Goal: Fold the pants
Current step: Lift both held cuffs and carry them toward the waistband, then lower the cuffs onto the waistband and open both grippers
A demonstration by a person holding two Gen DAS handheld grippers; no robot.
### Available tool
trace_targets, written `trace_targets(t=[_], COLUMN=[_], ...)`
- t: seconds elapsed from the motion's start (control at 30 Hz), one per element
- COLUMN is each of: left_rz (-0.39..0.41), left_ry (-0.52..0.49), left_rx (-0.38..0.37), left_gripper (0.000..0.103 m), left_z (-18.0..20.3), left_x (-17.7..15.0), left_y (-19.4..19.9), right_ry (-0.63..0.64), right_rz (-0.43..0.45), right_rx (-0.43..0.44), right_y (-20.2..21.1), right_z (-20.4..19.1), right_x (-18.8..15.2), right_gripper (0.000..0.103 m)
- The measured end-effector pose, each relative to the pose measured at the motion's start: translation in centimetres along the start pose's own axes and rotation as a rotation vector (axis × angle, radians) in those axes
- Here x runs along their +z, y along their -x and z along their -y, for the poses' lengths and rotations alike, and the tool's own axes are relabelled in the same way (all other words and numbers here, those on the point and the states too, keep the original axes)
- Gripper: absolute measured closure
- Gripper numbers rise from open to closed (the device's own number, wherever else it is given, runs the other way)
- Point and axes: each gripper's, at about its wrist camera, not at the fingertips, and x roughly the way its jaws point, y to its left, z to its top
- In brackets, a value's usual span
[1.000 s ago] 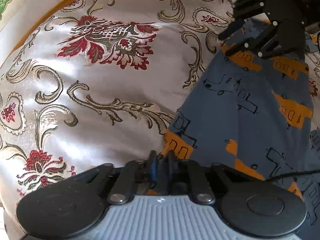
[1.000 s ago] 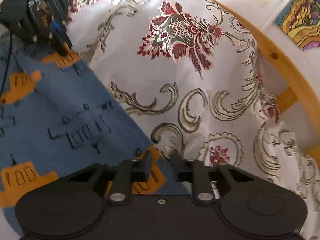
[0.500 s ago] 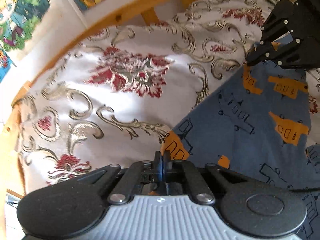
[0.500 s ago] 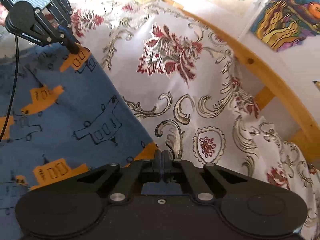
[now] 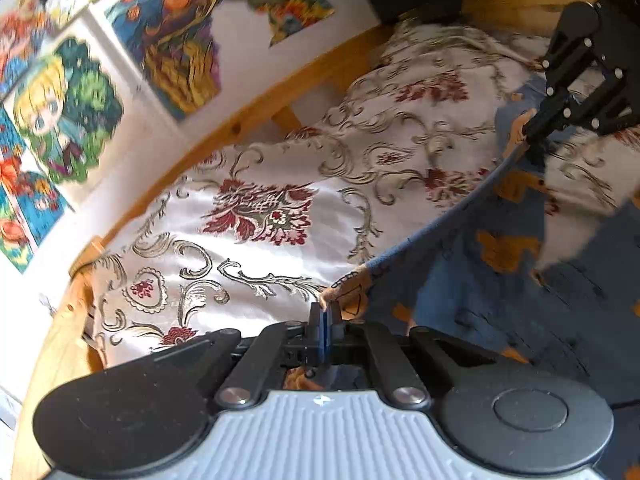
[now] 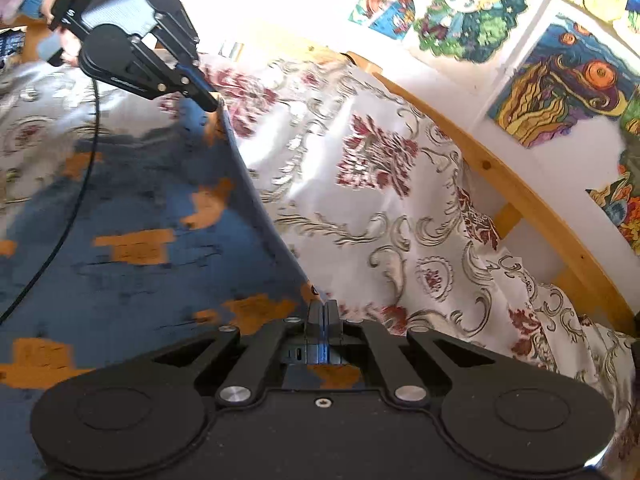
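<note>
Now both grippers, left point(image 5: 325, 312) and right point(image 6: 325, 308), jaws clamped on the blue pants' point(image 6: 132, 216) edge, hold it taut above the floral bedspread point(image 5: 256, 216).

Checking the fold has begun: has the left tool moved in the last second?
Yes. The left tool, shut on the pants, has lifted up off the bedspread.

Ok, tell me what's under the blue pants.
The floral bedspread runs out from under the pants, whose edge both the left gripper and right gripper hold raised. What lies beneath the cloth itself is covered.
</note>
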Motion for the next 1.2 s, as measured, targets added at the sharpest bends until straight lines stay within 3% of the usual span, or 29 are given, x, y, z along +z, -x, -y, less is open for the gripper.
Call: trace_targets(t=[0.17, 0.37, 0.5, 0.6, 0.73, 0.87, 0.97, 1.2], left_rz=[0.027, 0.010, -0.021, -0.052, -0.080, -0.087, -0.092, -0.105], left_ry=[-0.064, -0.140, -0.173, -0.169, -0.179, -0.180, -0.199, -0.238], left_rx=[0.008, -0.034, -0.060, -0.072, -0.066, -0.046, -0.032, -0.007], left_gripper=[0.102, 0.102, 0.101, 0.102, 0.097, 0.091, 0.086, 0.085], left_z=[2.5, 6.3, 8.8, 9.8, 10.5, 10.7, 10.9, 11.2], left_x=[-2.1, -5.4, -7.7, -9.1, -10.3, -10.6, -10.6, -10.6], left_y=[3.6, 6.8, 7.3, 7.1, 6.8, 6.8, 6.7, 6.4], right_ry=[-0.025, -0.087, -0.135, -0.153, -0.189, -0.178, -0.144, -0.046], right_rz=[-0.007, -0.054, -0.091, -0.100, -0.088, -0.085, -0.093, -0.092], right_rx=[0.018, 0.061, 0.075, 0.036, 0.014, -0.003, -0.030, -0.058], right_y=[4.3, 8.1, 8.6, 8.0, 7.1, 6.8, 6.8, 6.7], right_z=[-4.3, -10.9, -15.3, -17.4, -17.8, -17.4, -17.6, -18.5], right_x=[-1.1, -3.2, -4.8, -5.5, -5.9, -6.2, -6.5, -7.1], right_gripper=[0.103, 0.103, 0.103, 0.103, 0.102, 0.082, 0.080, 0.073])
